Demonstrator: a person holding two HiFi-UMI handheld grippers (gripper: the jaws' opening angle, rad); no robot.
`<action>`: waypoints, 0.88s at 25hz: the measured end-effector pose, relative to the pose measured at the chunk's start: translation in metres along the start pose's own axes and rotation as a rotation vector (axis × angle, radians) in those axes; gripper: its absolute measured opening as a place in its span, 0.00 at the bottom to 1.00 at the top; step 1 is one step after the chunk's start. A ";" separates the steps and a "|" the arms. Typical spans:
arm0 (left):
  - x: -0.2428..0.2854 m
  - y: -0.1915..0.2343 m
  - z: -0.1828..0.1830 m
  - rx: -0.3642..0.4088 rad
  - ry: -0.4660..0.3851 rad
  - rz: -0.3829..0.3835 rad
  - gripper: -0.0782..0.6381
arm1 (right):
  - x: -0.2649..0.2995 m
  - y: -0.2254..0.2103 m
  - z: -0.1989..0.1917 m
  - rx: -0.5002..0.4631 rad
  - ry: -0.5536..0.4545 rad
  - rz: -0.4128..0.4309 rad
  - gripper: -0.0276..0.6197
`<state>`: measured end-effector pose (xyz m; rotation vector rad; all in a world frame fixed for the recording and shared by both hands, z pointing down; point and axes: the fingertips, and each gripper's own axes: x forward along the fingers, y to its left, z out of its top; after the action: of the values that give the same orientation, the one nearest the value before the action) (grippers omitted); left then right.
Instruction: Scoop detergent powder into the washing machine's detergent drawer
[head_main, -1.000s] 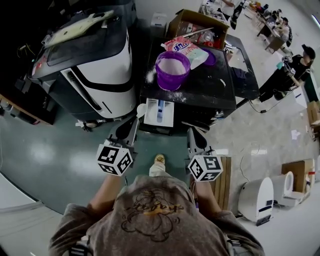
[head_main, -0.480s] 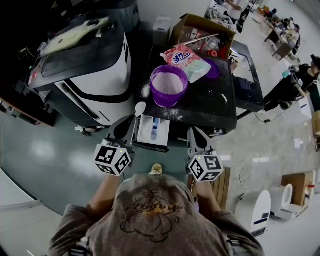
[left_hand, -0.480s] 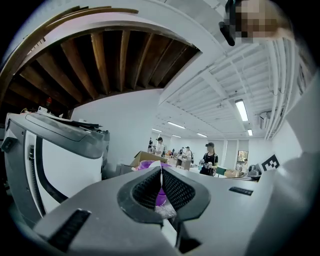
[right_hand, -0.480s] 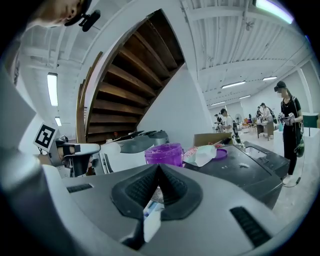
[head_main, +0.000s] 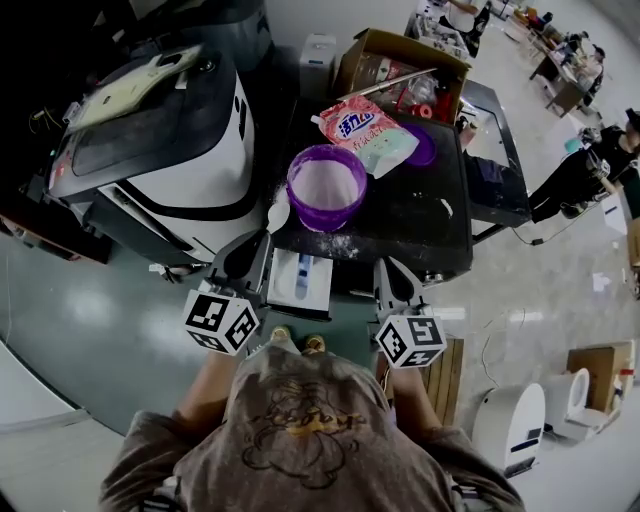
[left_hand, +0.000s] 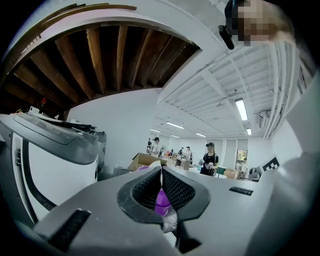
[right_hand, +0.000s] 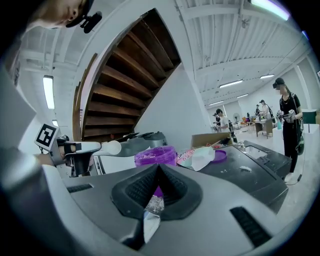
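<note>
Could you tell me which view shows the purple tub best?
Head view: the purple tub shows whole, open top included. Right gripper view shows its side; left gripper view only a sliver between the jaws.

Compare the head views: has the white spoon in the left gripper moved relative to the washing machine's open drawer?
Yes. The spoon went forward, from beside the drawer to beyond it, next to the purple tub.

A large workshop hall: people (right_hand: 287, 117) are working at far tables (right_hand: 263, 125), while boxes (head_main: 597, 346) and cables (head_main: 497, 300) are lying on the polished floor (head_main: 110, 320).
</note>
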<state>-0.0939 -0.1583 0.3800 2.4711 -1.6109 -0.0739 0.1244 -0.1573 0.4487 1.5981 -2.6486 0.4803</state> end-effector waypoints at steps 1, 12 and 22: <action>0.005 0.001 0.001 0.003 0.000 -0.007 0.14 | 0.002 -0.002 0.001 -0.001 -0.002 -0.005 0.03; 0.048 0.022 0.015 0.017 0.003 -0.093 0.14 | 0.026 -0.014 0.012 0.002 -0.023 -0.082 0.03; 0.086 0.042 0.037 0.104 0.015 -0.197 0.14 | 0.045 -0.016 0.015 0.012 -0.039 -0.133 0.03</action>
<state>-0.1019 -0.2578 0.3572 2.6966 -1.3939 0.0005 0.1185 -0.2064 0.4462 1.7903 -2.5489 0.4653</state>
